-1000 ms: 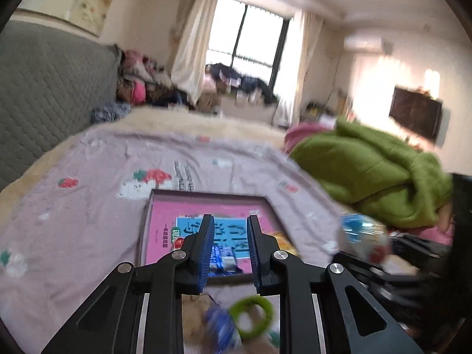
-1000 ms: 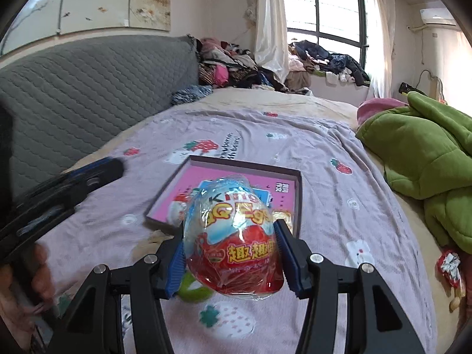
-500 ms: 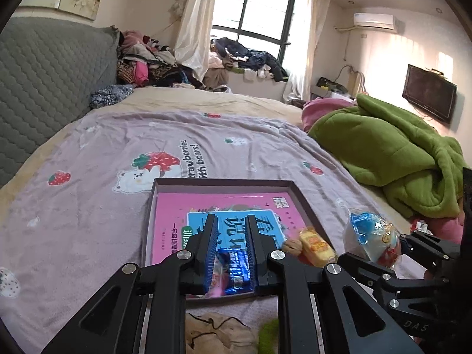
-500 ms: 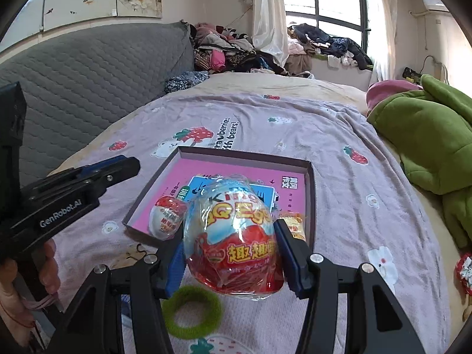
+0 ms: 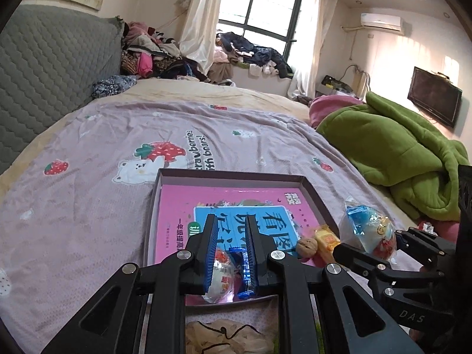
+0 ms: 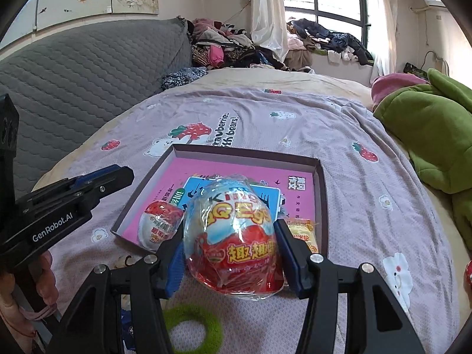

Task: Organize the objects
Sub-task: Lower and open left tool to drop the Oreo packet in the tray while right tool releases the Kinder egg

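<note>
A shallow tray (image 5: 230,174) with a pink and blue printed floor lies on the lilac bedspread. In it are a small red-and-white egg (image 6: 160,224), a walnut (image 5: 306,246) and a yellow snack (image 5: 326,240). My right gripper (image 6: 230,230) is shut on a large foil-wrapped toy egg (image 6: 233,236), held above the tray's near right part. My left gripper (image 5: 230,218) hovers over the tray's near edge with its jaws narrow. A small blue packet (image 5: 246,268) sits between its pads. The left view also shows the big egg (image 5: 368,230) off to the right.
A green ring (image 6: 191,327), another blue packet (image 6: 126,327) and a beige bundle with a black cord (image 5: 224,336) lie on the bed in front of the tray. A green blanket (image 5: 398,153) is heaped on the right. A grey headboard (image 6: 73,88) rises on the left.
Both grippers have moved forward and down towards the tray, which now fills more of each view. The big egg and the blue packet stay in their grips.
</note>
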